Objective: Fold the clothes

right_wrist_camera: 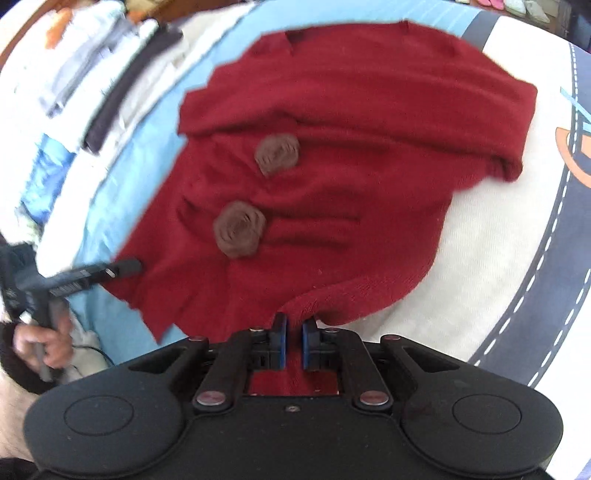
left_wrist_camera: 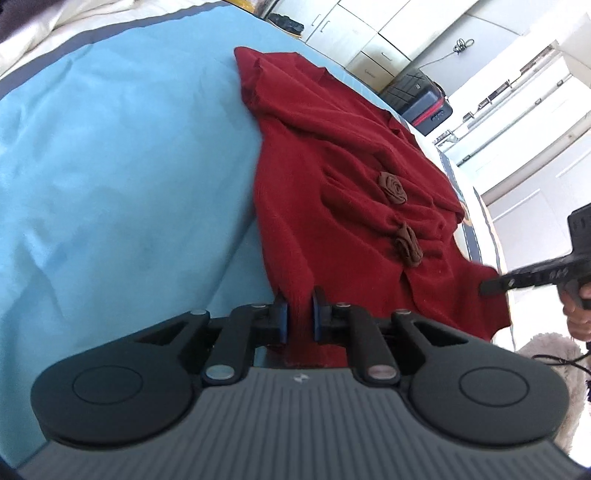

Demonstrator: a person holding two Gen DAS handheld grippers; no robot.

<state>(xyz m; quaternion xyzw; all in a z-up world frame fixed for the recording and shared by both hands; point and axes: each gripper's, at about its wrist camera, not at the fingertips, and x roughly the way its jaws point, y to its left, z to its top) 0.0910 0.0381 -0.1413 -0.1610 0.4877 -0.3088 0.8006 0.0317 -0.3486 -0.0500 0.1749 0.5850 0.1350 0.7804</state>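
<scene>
A dark red knitted sweater (left_wrist_camera: 343, 155) (right_wrist_camera: 351, 103) lies spread on a light blue sheet (left_wrist_camera: 122, 155), with two brown fabric rosettes (right_wrist_camera: 277, 153) (right_wrist_camera: 240, 229) on its front. My left gripper (left_wrist_camera: 299, 314) is shut on a fold of the sweater's near edge, and red knit shows between the blue pads. My right gripper (right_wrist_camera: 294, 332) is likewise shut on the hem at the other near corner. Each gripper shows in the other's view: the right gripper (left_wrist_camera: 493, 286) at the sweater's right corner, the left gripper (right_wrist_camera: 125, 267) at its left edge, with a hand behind it.
A row of folded clothes (right_wrist_camera: 110, 74) lies on the bed beyond the sweater's left side. A cream cover with a dark road pattern (right_wrist_camera: 554, 221) runs to the right. Off the bed stand a dark suitcase (left_wrist_camera: 424, 99) and white cabinets (left_wrist_camera: 369, 33).
</scene>
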